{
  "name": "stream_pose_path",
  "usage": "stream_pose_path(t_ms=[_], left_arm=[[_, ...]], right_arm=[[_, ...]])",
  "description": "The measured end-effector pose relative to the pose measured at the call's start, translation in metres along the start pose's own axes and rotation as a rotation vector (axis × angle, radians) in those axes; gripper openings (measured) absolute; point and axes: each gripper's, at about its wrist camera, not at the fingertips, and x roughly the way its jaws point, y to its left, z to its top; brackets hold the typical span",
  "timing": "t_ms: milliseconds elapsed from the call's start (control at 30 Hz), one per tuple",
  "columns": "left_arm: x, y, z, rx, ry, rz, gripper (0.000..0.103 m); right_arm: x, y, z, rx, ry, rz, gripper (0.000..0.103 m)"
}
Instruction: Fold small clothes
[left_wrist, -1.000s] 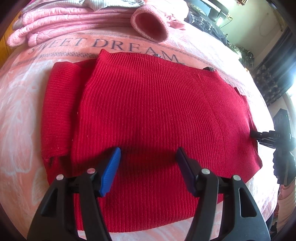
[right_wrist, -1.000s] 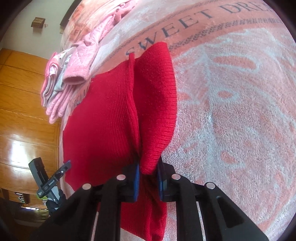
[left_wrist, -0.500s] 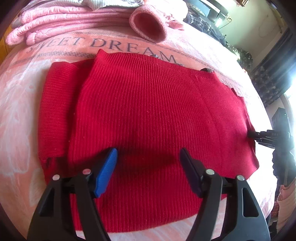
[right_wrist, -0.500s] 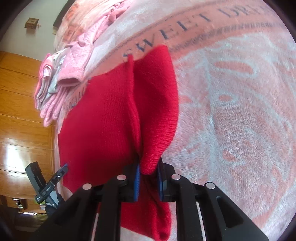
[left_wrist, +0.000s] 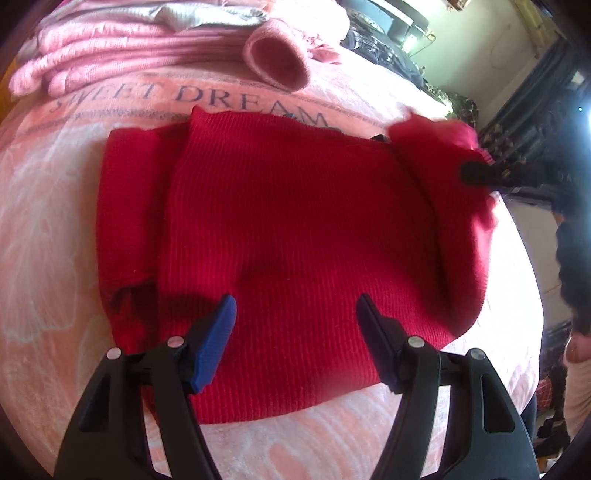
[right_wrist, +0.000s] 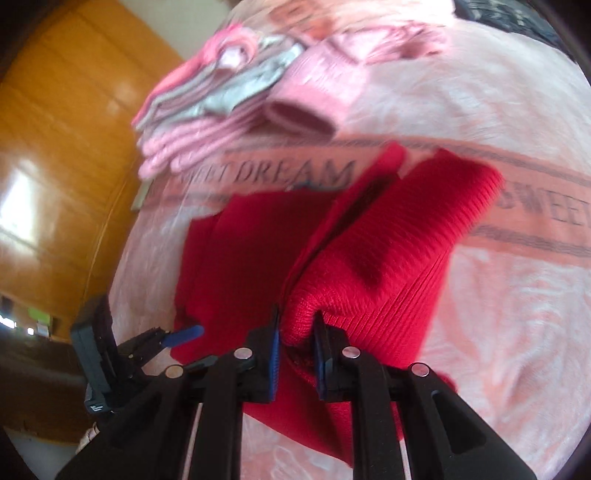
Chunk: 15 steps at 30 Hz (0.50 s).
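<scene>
Nearest, at 6 o'clock in the left wrist view: left gripper (left_wrist: 295, 314), fingers spread wide, hovering over the red sweater (left_wrist: 295, 229) spread on the pink blanket (left_wrist: 51, 229), holding nothing. At 3 o'clock, right gripper (right_wrist: 297, 328) pinching the sweater's right edge, now lifted and swung inward compared with a second ago. At 12 o'clock, beyond the "SWEET DREAM" lettering, a stack of pink clothes (left_wrist: 147, 48), unchanged.

Red ribbed knit sweater (left_wrist: 295, 229). Pink blanket (left_wrist: 48, 206) with pale white floral swirls, dark grey "SWEET DREAM" lettering, grey border band. Pink clothes pile (left_wrist: 122, 48), one grey-white piece in it. Black left gripper (left_wrist: 295, 314), blue pads on the fingers (left_wrist: 216, 343). Orange-brown glossy wood wall (right_wrist: 59, 147).
</scene>
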Motion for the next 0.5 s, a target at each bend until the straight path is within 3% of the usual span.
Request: stream_pose_path(t_ms=[100, 200, 300, 367, 500], left_arm=[[0.004, 0.011, 0.001, -0.023, 0.003, -0.010, 0.067], [0.005, 0.018, 0.002, -0.052, 0.004, -0.041, 0.067], [0.004, 0.019, 0.003, -0.056, 0.009, -0.050, 0.067], [0.003, 0.018, 0.005, -0.057, 0.013, -0.045, 0.066], [-0.016, 0.012, 0.014, -0.071, -0.029, -0.086, 0.067]], right_arm=[[0.041, 0.018, -0.005, -0.051, 0.086, -0.013, 0.016], [0.056, 0.024, -0.015, -0.084, 0.121, -0.010, 0.027], [0.032, 0.026, -0.021, -0.135, 0.072, 0.043, 0.040], [0.010, 0.023, -0.025, -0.149, 0.036, 0.061, 0.042], [-0.033, 0.005, -0.034, -0.146, -0.047, 0.042, 0.056]])
